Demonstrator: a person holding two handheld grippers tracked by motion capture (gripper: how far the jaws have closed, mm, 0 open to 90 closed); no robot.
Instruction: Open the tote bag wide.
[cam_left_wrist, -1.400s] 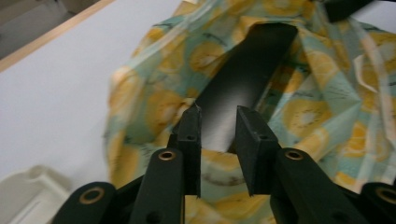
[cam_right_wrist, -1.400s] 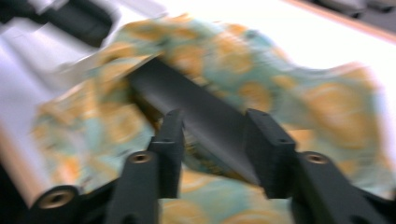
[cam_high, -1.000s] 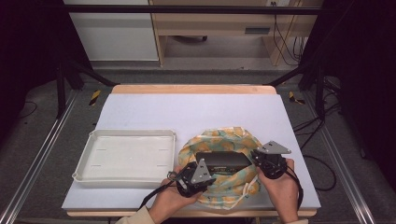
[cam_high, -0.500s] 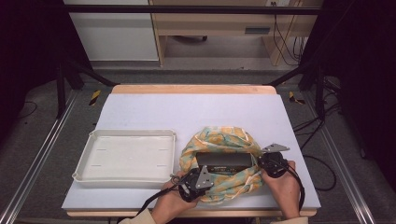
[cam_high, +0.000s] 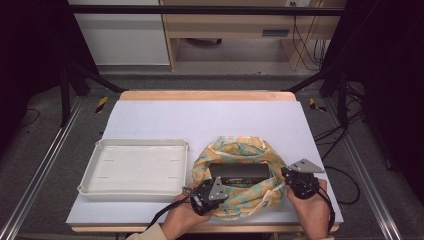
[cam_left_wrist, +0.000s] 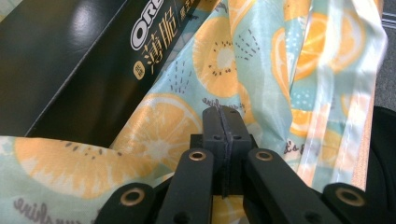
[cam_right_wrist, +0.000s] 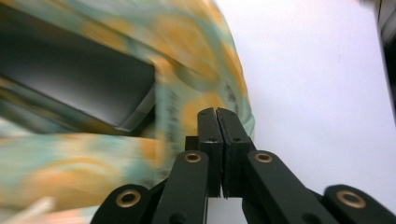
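Right gripper view. The right gripper (cam_right_wrist: 217, 112) rises from the bottom edge, its two black jaws pressed together with nothing visible between them. Just beyond the tips lies a blurred fruit-print cloth bag (cam_right_wrist: 205, 79), orange on pale green, wrapped around a dark box (cam_right_wrist: 79, 88). The white table surface (cam_right_wrist: 317, 93) extends to the right.

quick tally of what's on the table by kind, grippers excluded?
Tray: 1, white, nothing in it
Bag: 1, fruit-print fabric
Box: 1, black, inside the bag
Total: 3
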